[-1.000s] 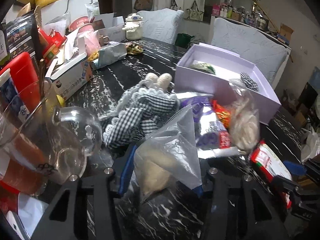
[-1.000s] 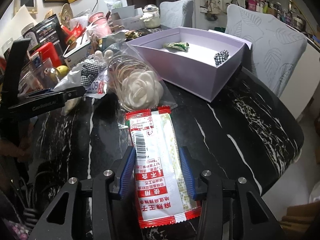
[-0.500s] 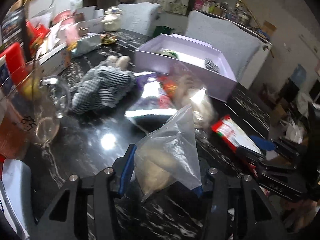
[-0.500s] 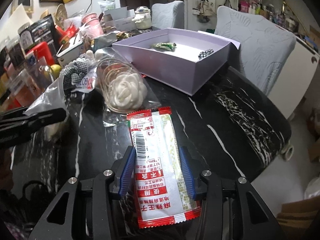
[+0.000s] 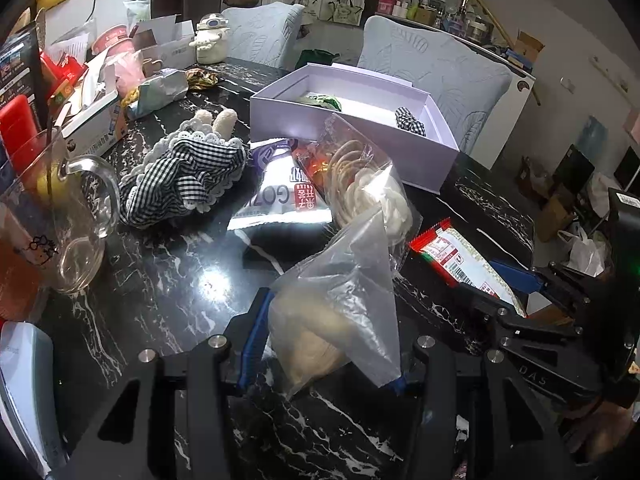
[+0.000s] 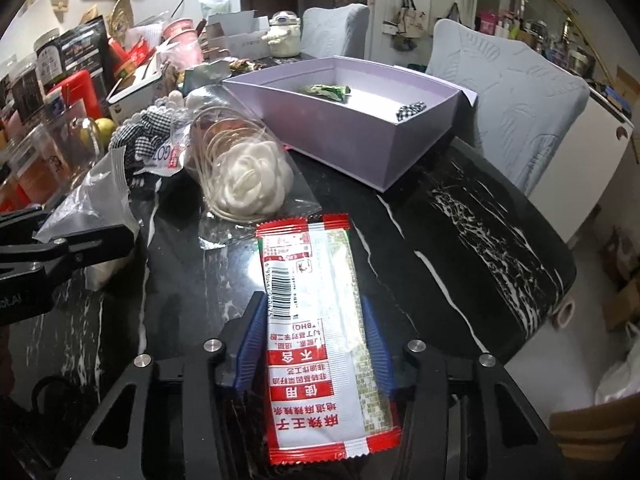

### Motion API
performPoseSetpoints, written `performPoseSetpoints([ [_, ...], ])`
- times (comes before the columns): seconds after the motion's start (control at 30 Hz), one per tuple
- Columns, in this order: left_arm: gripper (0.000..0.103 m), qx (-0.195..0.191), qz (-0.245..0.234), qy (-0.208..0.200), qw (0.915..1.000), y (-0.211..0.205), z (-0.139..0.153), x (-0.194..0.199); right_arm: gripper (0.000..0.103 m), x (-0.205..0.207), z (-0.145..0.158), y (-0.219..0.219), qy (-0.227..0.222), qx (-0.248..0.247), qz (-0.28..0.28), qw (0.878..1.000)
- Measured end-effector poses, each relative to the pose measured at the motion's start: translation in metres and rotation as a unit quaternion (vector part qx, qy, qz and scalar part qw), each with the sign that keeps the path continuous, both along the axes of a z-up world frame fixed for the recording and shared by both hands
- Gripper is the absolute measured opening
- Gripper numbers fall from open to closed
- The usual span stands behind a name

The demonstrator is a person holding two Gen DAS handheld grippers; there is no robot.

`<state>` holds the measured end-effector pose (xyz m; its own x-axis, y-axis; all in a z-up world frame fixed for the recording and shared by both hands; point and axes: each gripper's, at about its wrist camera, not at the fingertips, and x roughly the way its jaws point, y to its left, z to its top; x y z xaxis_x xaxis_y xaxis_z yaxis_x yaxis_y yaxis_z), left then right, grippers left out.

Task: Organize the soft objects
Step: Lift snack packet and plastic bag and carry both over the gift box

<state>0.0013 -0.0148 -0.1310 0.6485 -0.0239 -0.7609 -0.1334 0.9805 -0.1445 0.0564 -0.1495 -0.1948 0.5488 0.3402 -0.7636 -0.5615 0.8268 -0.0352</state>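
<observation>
My left gripper (image 5: 330, 340) is shut on a clear plastic bag (image 5: 344, 296) with a cream soft lump inside, held above the black marble table. My right gripper (image 6: 314, 314) is shut on a red and white snack packet (image 6: 308, 264), which also shows in the left wrist view (image 5: 452, 256). Beyond both stands an open lavender box (image 5: 348, 136) holding a green wrapper (image 5: 320, 101) and a small checked piece (image 5: 409, 120). In front of it lie a bagged white fabric flower (image 6: 252, 184), a purple and white snack pack (image 5: 276, 196) and a checked frilly cloth toy (image 5: 184, 176).
A glass mug (image 5: 60, 232) stands at the left, with a tissue box (image 5: 92, 124) and crowded jars and packets behind it. Two pale padded chairs (image 5: 440, 72) stand past the box. The table's rounded edge (image 6: 552, 280) drops off at the right.
My left gripper has drawn back and to the right from the pile with the bag still in it; the checked toy and mug now sit farther left. The right gripper kept its place.
</observation>
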Motion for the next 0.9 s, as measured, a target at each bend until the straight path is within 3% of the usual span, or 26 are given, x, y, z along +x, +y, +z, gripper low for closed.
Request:
performPoseSetpoints([
  [0.13, 0.049, -0.011, -0.005, -0.004, 0.9999, 0.001, 0.002, 0.0, 0.044, 0.002, 0.002, -0.006, 0.011, 0.023, -0.005, 1.0],
  [0.33, 0.049, 0.003, -0.009, -0.028, 0.9996, -0.002, 0.014, -0.002, 0.044, 0.004, 0.006, -0.012, 0.051, 0.074, -0.003, 0.996],
  [0.6, 0.049, 0.016, -0.024, -0.061, 0.9977, -0.009, 0.039, 0.001, 0.044, -0.008, 0.029, -0.017, 0.026, 0.091, -0.003, 0.996],
  [0.9, 0.049, 0.029, -0.039, -0.128, 0.9905, -0.018, 0.082, 0.017, 0.044, -0.005, 0.071, -0.025, -0.005, 0.12, 0.004, 0.993],
])
